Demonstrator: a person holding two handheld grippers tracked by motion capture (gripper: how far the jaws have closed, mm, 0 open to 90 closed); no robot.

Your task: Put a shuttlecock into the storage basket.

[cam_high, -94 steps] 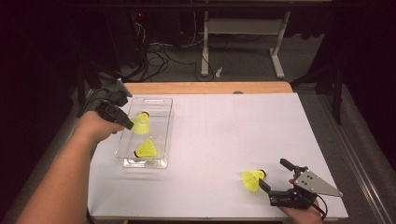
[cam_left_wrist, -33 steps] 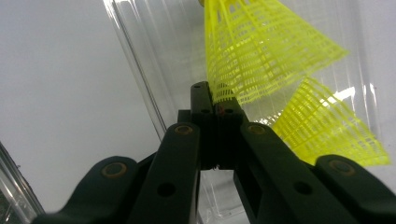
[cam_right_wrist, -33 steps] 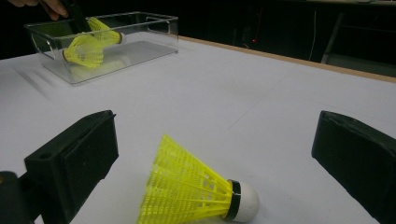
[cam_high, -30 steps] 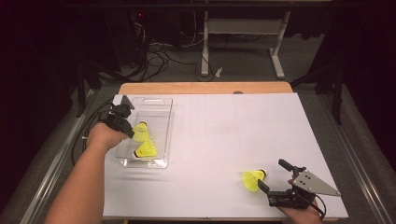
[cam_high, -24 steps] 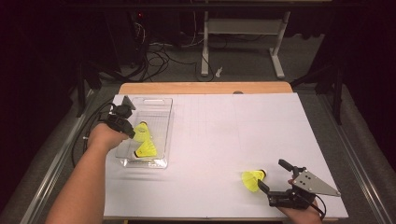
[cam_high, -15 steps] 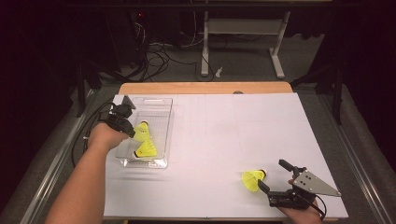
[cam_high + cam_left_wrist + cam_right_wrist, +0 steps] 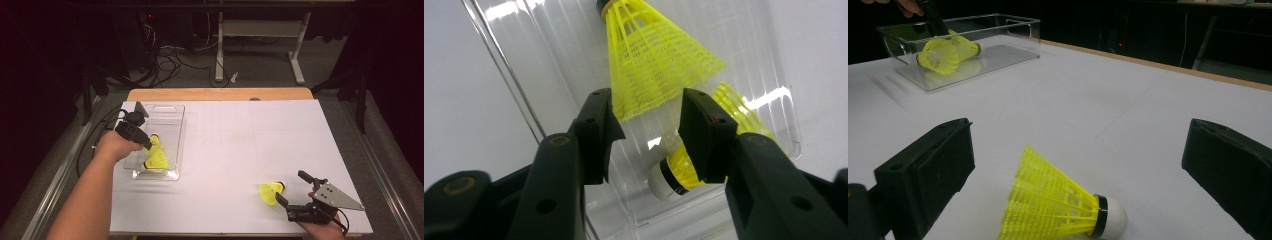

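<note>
The left tongs [image 7: 145, 143] have been drawn back from the far half of the clear plastic box [image 7: 176, 131] toward its near half. The yellow plastic shuttlecock [image 7: 651, 65] formerly held there has been laid beside the second yellow shuttlecock [image 7: 684, 167], and the jaws have been parted.

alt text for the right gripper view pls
A yellow shuttlecock lies on its side on the white table between the open right tongs, untouched. Farther back, a clear box holds more yellow shuttlecocks.
</note>
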